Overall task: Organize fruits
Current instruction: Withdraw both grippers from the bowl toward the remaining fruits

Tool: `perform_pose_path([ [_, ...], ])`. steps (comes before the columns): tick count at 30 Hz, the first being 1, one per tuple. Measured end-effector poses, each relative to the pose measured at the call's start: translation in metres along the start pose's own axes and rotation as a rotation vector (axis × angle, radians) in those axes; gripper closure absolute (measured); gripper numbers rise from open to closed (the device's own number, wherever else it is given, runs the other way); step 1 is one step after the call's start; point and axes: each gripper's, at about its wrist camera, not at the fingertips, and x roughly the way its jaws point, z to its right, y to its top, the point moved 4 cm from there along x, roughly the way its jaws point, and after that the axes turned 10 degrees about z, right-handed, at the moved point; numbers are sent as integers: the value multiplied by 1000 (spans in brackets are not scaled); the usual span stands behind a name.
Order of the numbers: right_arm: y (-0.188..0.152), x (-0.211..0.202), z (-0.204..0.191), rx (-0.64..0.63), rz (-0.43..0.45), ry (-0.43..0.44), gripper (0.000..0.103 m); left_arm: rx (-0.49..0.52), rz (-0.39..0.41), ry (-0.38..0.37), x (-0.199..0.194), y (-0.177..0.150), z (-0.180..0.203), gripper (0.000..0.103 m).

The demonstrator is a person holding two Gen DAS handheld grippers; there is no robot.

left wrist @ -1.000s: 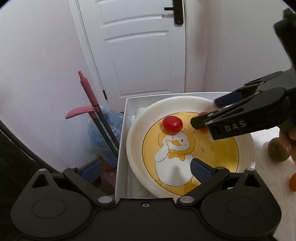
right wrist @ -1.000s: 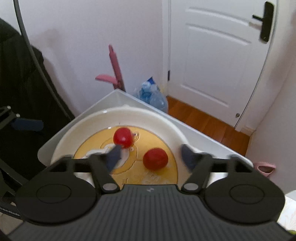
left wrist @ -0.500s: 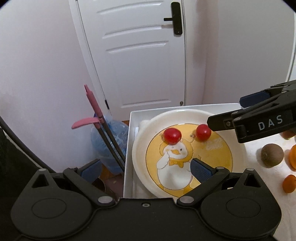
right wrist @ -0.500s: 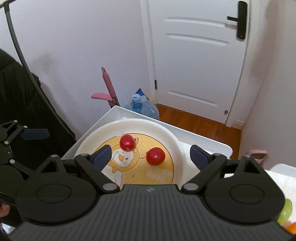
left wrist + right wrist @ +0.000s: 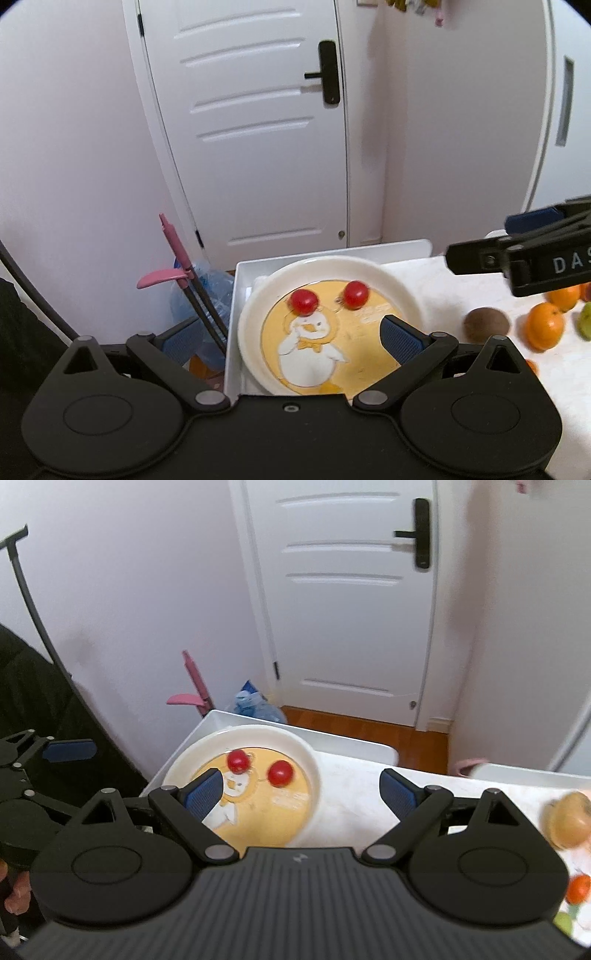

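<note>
A white plate [image 5: 255, 306] with a yellow duck picture sits in a white tray [image 5: 240, 269] at the table's left end. Two red cherry tomatoes [image 5: 303, 301] [image 5: 355, 293] lie on it, also seen as tomatoes [image 5: 238, 760] [image 5: 280, 772] in the right wrist view. My left gripper [image 5: 291, 336] hangs open above the plate's near side, holding nothing. My right gripper [image 5: 301, 792] is open and empty, raised above the plate's right edge; it shows as a black arm [image 5: 517, 251] at the right. A brown kiwi [image 5: 485, 324] and oranges [image 5: 546, 326] lie on the table.
A white door [image 5: 251, 140] and wall stand behind the table. A pink-handled tool [image 5: 173, 258] and blue water bottles [image 5: 207, 291] sit on the floor left of the tray. A blurred yellowish fruit [image 5: 569, 823] and small orange one [image 5: 577, 888] lie at the right.
The right gripper let go of the second tomato on the plate, opened wide, and pulled back up and to the right. Both cameras have risen and drawn away from the plate.
</note>
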Motion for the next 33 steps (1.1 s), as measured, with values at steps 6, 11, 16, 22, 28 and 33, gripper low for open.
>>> perform_pose_path([
  [6, -16, -48, 43, 17, 14, -68, 0, -18, 45, 10, -31, 3, 25, 0],
  [11, -29, -86, 74, 11, 23, -101, 0, -57, 54, 25, -52, 1, 50, 0],
  [16, -43, -110, 105, 8, 24, -123, 0, -66, 72, 30, -67, -1, 82, 0],
  [22, -62, -130, 142, 0, 11, -141, 0, -68, 81, 22, -74, -5, 123, 1],
  [28, -86, -135, 176, -9, -8, -158, 0, -34, 98, -10, -68, -10, 164, 1],
  [33, -110, -128, 199, -12, -17, -163, 0, 7, 105, -58, -47, -18, 201, 2],
])
